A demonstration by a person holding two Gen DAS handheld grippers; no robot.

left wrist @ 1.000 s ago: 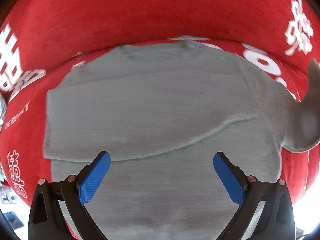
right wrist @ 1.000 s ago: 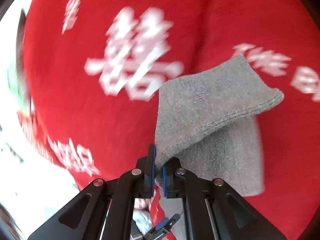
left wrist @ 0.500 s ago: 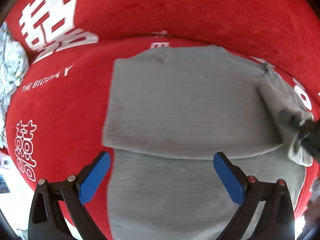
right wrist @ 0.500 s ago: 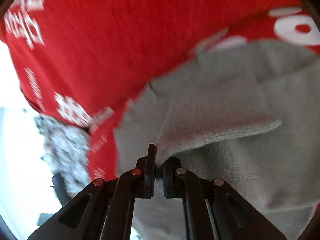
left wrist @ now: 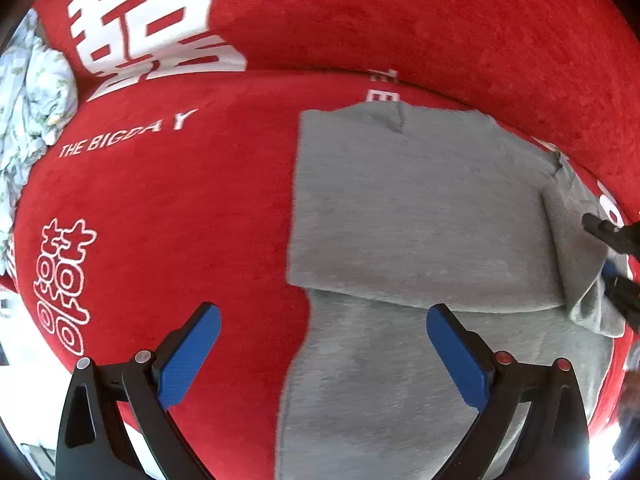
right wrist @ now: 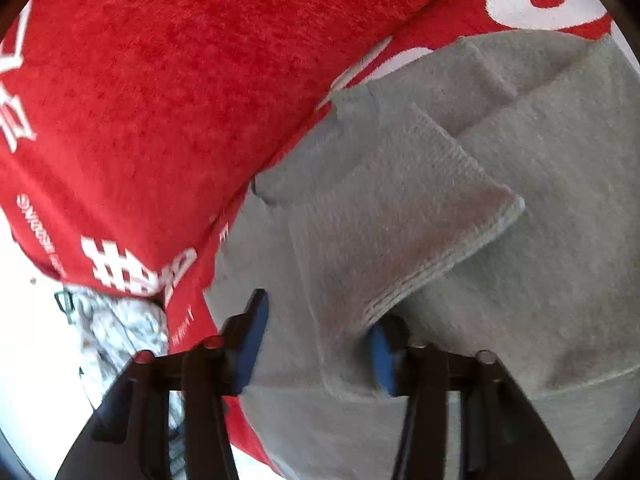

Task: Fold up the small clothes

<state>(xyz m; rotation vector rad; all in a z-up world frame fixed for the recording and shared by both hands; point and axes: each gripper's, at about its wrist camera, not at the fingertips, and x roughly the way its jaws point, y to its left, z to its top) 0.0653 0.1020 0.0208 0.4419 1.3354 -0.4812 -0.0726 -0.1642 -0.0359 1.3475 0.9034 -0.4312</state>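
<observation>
Risking sleeve [right wrist: 404, 208] springing back off shirt [left wrist: 420, 216]: R gripper [right wrist: 316, 344] parted, grip gone; L gripper [left wrist: 320, 340] wide, empty, above hem.

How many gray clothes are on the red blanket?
1: the gray top lies flat on the red blanket, its sleeve folded over it by the right gripper. More may be hidden.

The right gripper [right wrist: 316, 340] carried the sleeve [right wrist: 400, 216] onto the grey top [left wrist: 420, 216], then parted its fingers, letting go.
</observation>
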